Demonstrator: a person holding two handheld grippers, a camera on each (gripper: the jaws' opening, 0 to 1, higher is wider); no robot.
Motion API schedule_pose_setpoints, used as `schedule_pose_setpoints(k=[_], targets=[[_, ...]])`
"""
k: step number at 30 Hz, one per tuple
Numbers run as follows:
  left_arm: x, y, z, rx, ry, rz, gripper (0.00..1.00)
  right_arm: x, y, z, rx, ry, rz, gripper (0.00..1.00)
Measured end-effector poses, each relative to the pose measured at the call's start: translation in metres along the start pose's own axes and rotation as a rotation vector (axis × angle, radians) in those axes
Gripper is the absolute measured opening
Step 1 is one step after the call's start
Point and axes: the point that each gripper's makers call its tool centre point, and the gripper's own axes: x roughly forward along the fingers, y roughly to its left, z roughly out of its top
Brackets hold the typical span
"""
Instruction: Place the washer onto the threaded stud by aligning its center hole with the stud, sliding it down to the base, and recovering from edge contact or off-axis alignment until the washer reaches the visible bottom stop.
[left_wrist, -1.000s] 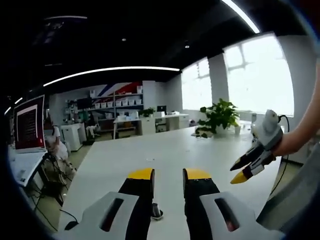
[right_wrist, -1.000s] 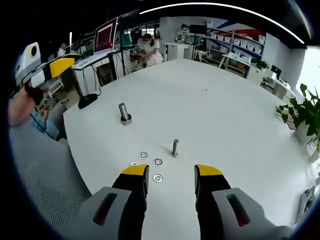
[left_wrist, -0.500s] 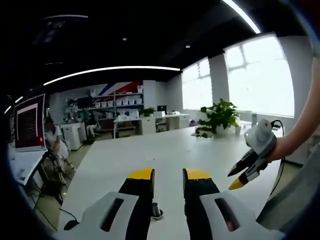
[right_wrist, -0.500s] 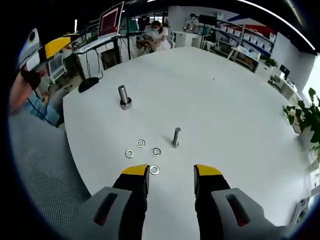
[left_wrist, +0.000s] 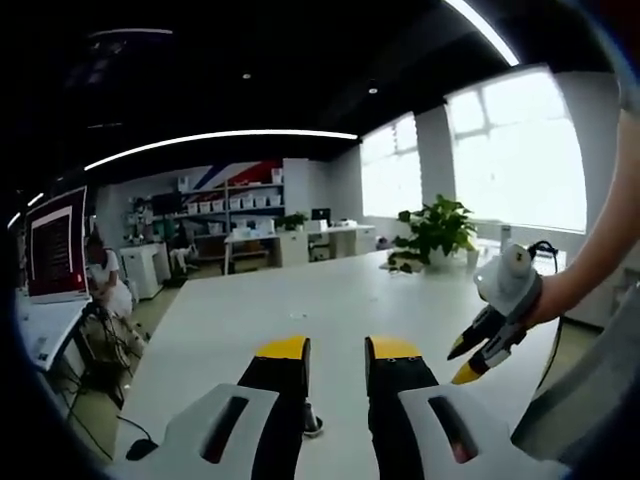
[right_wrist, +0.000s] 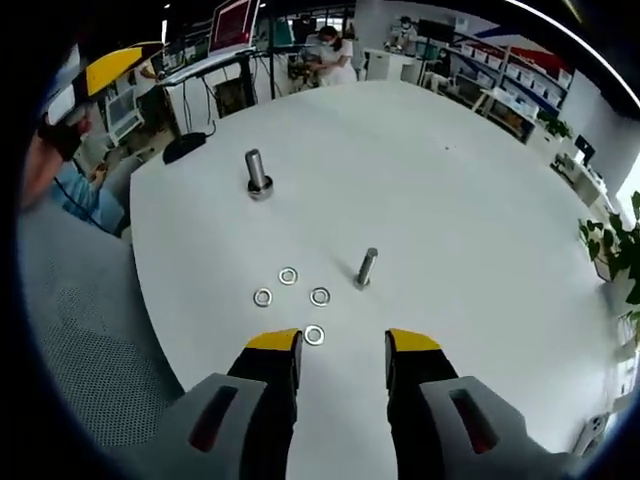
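The white bench (right_wrist: 480, 220) carries everything for the task. In the right gripper view two studs stand on it well apart: a thicker stud (right_wrist: 258, 173) toward the far left on a round base, and a slimmer threaded stud (right_wrist: 366, 268) nearer, leaning slightly in this fisheye picture. Four washers lie flat just beside that nearer stud: one washer (right_wrist: 315, 335) close between the yellow jaw tips, the others (right_wrist: 320, 296), (right_wrist: 288, 275) and (right_wrist: 263, 297) a little further out.

The right hand-held gripper (right_wrist: 343, 345) hovers above the bench with its jaws spread wide and nothing between them. The left hand-held gripper (left_wrist: 336, 350) has its jaws set narrower, also empty; a small dark object (left_wrist: 311, 424) on the bench between them is probably the thicker stud's base, though too much is hidden to be sure.

By my reading the step in hand is the approach to pick up a washer; none is on a stud yet. The next move calls for lowering the right jaws around the nearest washer's edge and pinching it without skidding it across the smooth surface
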Motion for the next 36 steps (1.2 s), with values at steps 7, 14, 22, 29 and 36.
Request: schedule_pose_setpoints(k=[7,14,22,29,36], targets=[[0.001,-0.003,-0.003,-0.007,0.012,-0.014,0.2,0.014,0.012,-0.007,0.004,0.051,0.058,0.3],[0.001,-0.005,-0.003,-0.01,0.011,-0.021,0.2,0.027,0.017,-0.012,-0.023,0.108,0.09,0.29],[0.001,-0.001,-0.004,-0.021,0.013,-0.014,0.2,0.039,0.02,-0.013,-0.011,0.143,0.119,0.27],[0.0,-0.001,-0.004,-0.018,0.013,-0.012,0.2,0.043,0.026,-0.019,-0.047,0.186,0.151,0.21],[0.0,-0.001,-0.004,-0.014,0.014,-0.011,0.2,0.047,0.026,-0.023,-0.03,0.201,0.159,0.21]])
